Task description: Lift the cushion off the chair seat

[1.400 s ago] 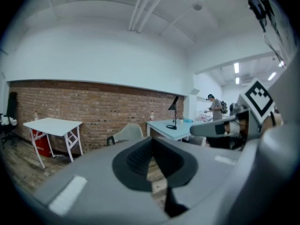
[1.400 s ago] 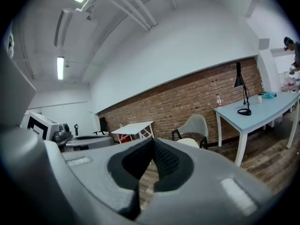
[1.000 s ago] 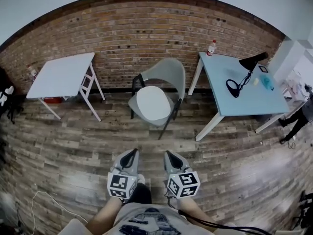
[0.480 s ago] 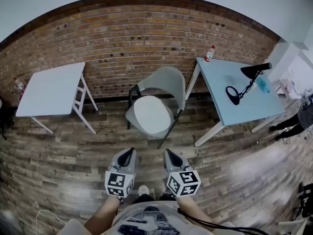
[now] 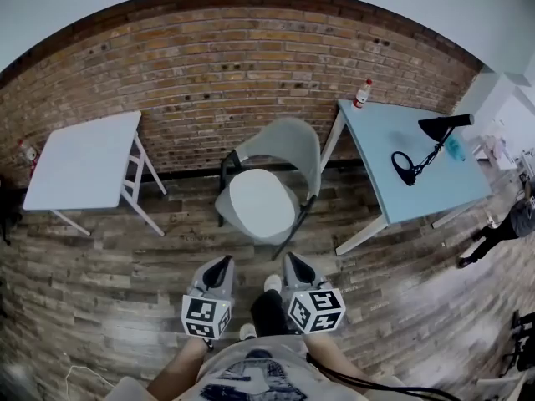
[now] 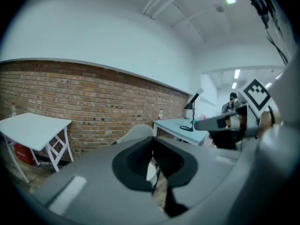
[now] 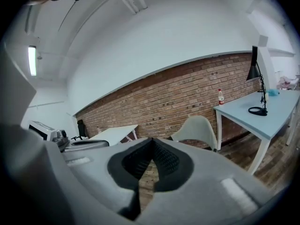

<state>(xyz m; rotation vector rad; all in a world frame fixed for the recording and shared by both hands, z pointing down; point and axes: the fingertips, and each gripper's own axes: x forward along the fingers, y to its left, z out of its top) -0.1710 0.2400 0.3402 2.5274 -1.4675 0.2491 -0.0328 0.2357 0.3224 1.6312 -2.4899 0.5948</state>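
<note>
A grey shell chair (image 5: 288,144) stands before the brick wall, with a round white cushion (image 5: 261,205) lying on its seat. Both grippers are held low in front of me, short of the chair and touching nothing. My left gripper (image 5: 221,265) is shut and empty, and so is my right gripper (image 5: 293,262). In the left gripper view the shut left gripper (image 6: 152,139) points at the chair back (image 6: 136,131). In the right gripper view the shut right gripper (image 7: 151,140) points left of the chair (image 7: 199,127).
A white folding table (image 5: 84,161) stands left of the chair. Right of it is a light blue table (image 5: 435,186) with a black desk lamp (image 5: 430,144) and a bottle (image 5: 362,93). A person (image 5: 501,228) stands at the far right. My foot (image 5: 269,295) shows between the grippers on the wooden floor.
I have walked toward the chair, which now lies nearer and lower in the head view. Both grippers came forward with me, still shut. A foot has stepped out between them.
</note>
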